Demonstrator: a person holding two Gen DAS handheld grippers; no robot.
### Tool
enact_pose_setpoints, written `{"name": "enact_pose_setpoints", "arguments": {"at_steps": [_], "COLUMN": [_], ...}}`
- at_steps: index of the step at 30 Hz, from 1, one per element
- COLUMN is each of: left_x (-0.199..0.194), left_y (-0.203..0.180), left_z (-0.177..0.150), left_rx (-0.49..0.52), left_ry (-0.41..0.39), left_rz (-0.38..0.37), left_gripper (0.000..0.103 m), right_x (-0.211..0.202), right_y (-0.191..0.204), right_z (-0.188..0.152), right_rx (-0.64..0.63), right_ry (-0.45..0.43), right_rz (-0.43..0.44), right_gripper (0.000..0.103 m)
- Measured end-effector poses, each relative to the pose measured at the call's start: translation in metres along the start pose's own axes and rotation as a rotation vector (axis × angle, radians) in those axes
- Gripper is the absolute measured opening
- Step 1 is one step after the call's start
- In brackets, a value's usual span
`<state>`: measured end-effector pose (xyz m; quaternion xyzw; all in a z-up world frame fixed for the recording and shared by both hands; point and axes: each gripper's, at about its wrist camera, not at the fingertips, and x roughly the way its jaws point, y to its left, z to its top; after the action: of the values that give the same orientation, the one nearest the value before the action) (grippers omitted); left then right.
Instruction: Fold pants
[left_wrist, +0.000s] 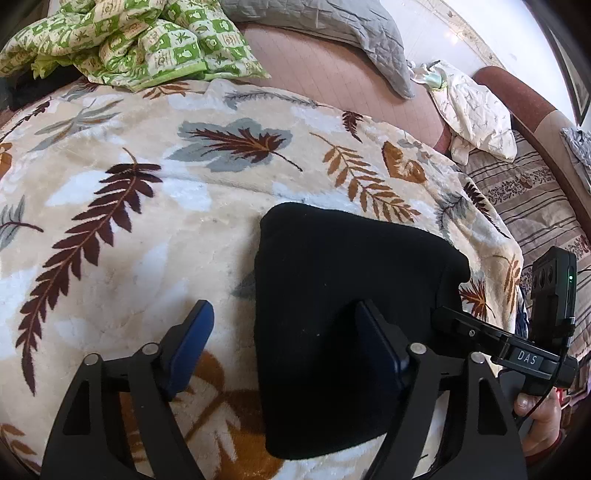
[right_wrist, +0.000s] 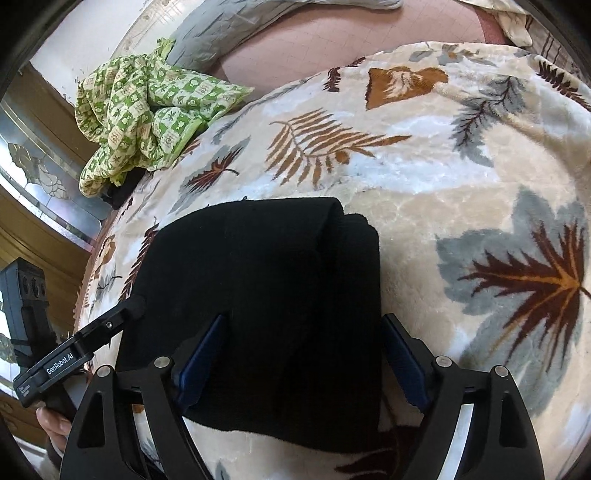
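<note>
Your left gripper (left_wrist: 284, 347) and right gripper (right_wrist: 306, 354) are released above the folded pants (right_wrist: 258, 295); their long axis cannot be determined.

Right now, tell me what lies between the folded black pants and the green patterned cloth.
Only bare leaf-print blanket lies between the black pants and the green cloth, as the right wrist view shows.
</note>
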<state>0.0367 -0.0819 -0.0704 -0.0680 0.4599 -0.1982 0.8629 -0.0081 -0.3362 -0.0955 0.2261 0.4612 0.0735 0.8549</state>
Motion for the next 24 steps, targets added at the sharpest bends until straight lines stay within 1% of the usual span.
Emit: {"name": "enact_pose_setpoints", "arguments": {"at_steps": [5, 7, 8, 9, 10, 11, 12, 13, 15, 17, 19, 21, 24], "left_x": [0.008, 0.009, 0.01, 0.01, 0.01, 0.009, 0.007, 0.004, 0.0, -0.005, -0.014, -0.023, -0.029], "left_y": [0.003, 0.004, 0.004, 0.003, 0.001, -0.001, -0.004, -0.008, -0.013, -0.011, -0.009, -0.011, -0.012], "left_z": [-0.002, -0.005, -0.006, -0.008, -0.009, -0.01, -0.01, -0.01, -0.008, -0.002, 0.009, 0.023, 0.042], "left_rx": [-0.032, -0.055, -0.058, -0.053, -0.046, -0.038, -0.027, -0.011, 0.016, 0.0, -0.014, 0.009, 0.027], "left_ry": [0.012, 0.008, 0.009, 0.01, 0.01, 0.009, 0.009, 0.001, -0.011, -0.015, -0.034, -0.071, -0.105], "left_rz": [-0.007, -0.016, -0.02, -0.025, -0.031, -0.045, -0.074, -0.072, -0.066, -0.091, -0.122, -0.107, -0.081], "left_gripper": [0.087, 0.087, 0.087, 0.087, 0.084, 0.068, 0.059, 0.057, 0.049, 0.038, 0.036, 0.036, 0.036], "right_x": [0.004, 0.005, 0.004, 0.003, 0.002, -0.001, -0.004, -0.006, -0.012, -0.02, -0.028, -0.033, -0.034], "right_y": [0.0, 0.001, 0.002, 0.003, 0.005, 0.007, 0.009, 0.01, 0.014, 0.017, 0.022, 0.03, 0.041], "right_z": [0.001, 0.001, 0.001, 0.0, 0.0, -0.001, -0.001, -0.001, 0.001, 0.004, 0.011, 0.021, 0.041], "right_rx": [-0.012, -0.017, -0.021, -0.028, -0.038, -0.05, -0.062, -0.07, -0.084, -0.084, -0.098, -0.116, -0.126], "right_ry": [-0.003, -0.007, -0.012, -0.019, -0.027, -0.038, -0.044, -0.048, -0.059, -0.077, -0.098, -0.118, -0.149], "right_rz": [0.015, 0.019, 0.017, 0.014, 0.01, 0.008, 0.009, 0.008, 0.006, 0.019, 0.022, 0.028, 0.044], "right_gripper": [0.087, 0.087, 0.085, 0.081, 0.078, 0.071, 0.064, 0.061, 0.052, 0.046, 0.044, 0.043, 0.043]}}
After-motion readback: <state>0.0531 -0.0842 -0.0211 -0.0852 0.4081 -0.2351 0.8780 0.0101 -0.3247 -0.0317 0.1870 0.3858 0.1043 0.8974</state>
